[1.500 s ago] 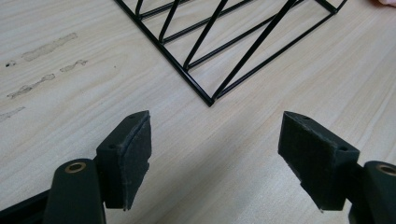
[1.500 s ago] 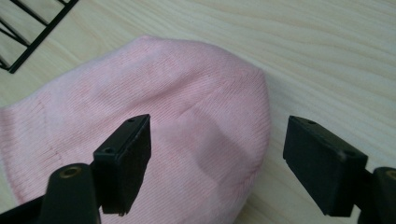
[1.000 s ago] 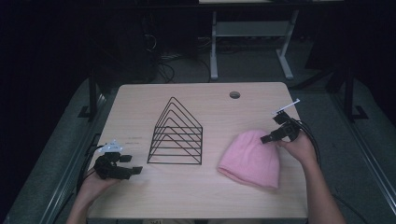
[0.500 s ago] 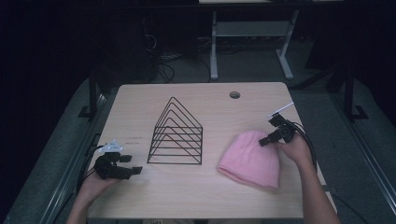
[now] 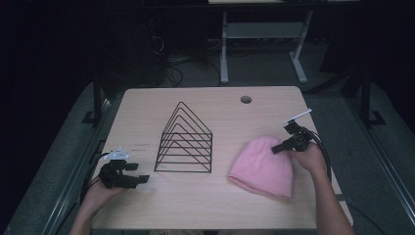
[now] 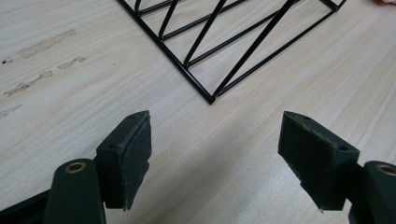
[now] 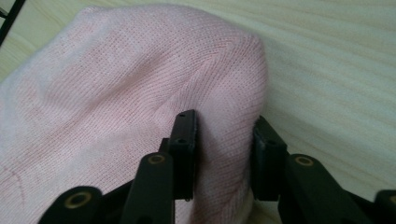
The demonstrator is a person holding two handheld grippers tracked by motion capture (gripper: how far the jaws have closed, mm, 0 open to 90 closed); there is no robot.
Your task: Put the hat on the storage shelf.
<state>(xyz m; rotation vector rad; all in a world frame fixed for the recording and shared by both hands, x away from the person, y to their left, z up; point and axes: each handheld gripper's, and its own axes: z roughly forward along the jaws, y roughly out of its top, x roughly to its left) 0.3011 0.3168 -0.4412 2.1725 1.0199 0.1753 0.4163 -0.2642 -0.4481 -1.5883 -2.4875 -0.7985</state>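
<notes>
High view: pink beanie [image 5: 263,165] flat at table's [image 5: 147,105] right, right gripper [image 5: 277,148] at its crown edge; left gripper view: left gripper [image 6: 215,154] jaws apart over bare wood by wire rack [image 6: 243,42]; right gripper view: jaws have just been closing, pinching a knit fold — grasp step, lift likely next.

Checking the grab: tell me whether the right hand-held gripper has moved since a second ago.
Yes, slightly. The right hand-held gripper edged left, away from the table's right edge, onto the pink beanie; its jaws have just been closing on the fabric.
</notes>
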